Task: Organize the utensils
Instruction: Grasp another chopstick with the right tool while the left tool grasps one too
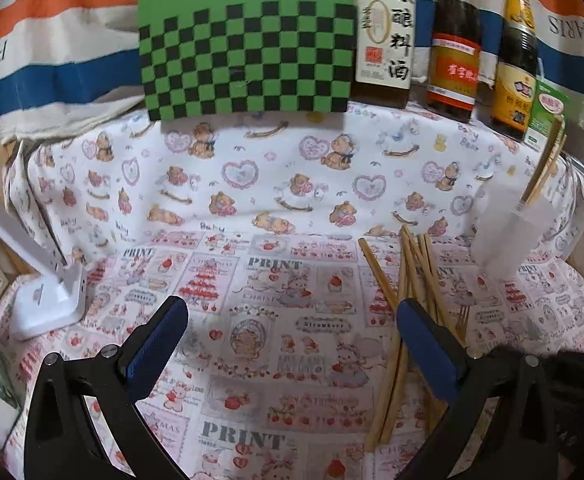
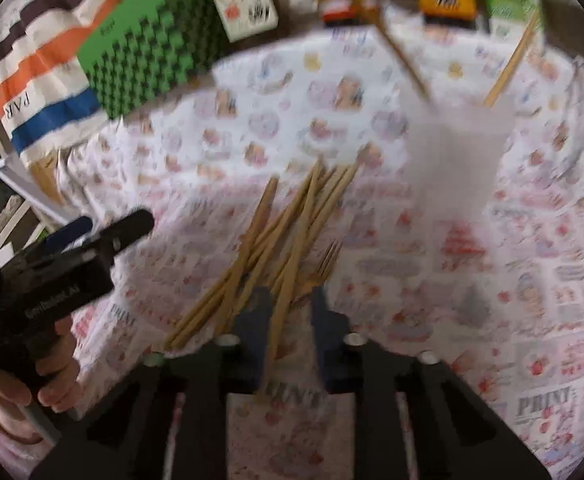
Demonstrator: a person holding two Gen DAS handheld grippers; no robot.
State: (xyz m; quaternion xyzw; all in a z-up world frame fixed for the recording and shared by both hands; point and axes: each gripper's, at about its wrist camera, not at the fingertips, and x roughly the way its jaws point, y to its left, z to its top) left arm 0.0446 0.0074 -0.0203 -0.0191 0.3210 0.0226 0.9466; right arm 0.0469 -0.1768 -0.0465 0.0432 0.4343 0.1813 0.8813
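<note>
Several bamboo chopsticks (image 1: 410,280) lie in a loose pile on the printed tablecloth, also in the blurred right wrist view (image 2: 287,232). A small wooden fork (image 2: 328,260) lies among them. A translucent white cup (image 1: 510,228) (image 2: 458,160) stands upright at the right and holds two chopsticks (image 1: 544,168). My left gripper (image 1: 292,340) is open and empty above the cloth, its right finger over the pile. My right gripper (image 2: 287,320) is partly open just over the near ends of the pile, with one chopstick lying between its fingers.
A green checkered board (image 1: 247,44), three sauce bottles (image 1: 454,44) and a green carton (image 1: 546,114) line the back. A white lamp base (image 1: 49,300) sits at the left. The left gripper's body and a hand (image 2: 51,280) show in the right wrist view.
</note>
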